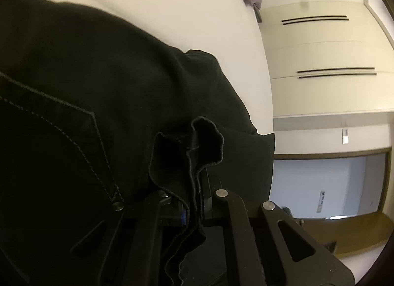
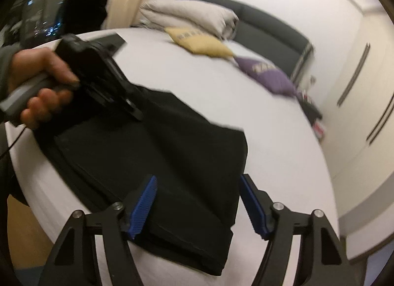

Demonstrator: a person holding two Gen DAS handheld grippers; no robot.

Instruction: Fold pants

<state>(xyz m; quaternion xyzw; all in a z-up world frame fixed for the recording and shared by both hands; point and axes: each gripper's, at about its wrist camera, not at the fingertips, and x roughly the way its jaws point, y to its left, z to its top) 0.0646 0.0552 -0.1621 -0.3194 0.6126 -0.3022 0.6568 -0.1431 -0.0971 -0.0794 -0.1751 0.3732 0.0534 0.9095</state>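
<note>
Left wrist: left gripper point(image 1: 194, 202) pinches pants point(image 1: 98, 113) edge; right gripper point(image 2: 198, 208) wide, empty.

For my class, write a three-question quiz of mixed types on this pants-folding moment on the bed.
1. True or false: the left tongs are shut on a bunched edge of the black pants.
2. Which cushion lies nearer the pants? A) yellow cushion B) purple cushion C) neither can be seen
3. Fill in: the right tongs are ____, their blue pads gripping nothing.

Key: 1 true; 2 B; 3 open. The pants lie partly folded on the white bed.
</note>
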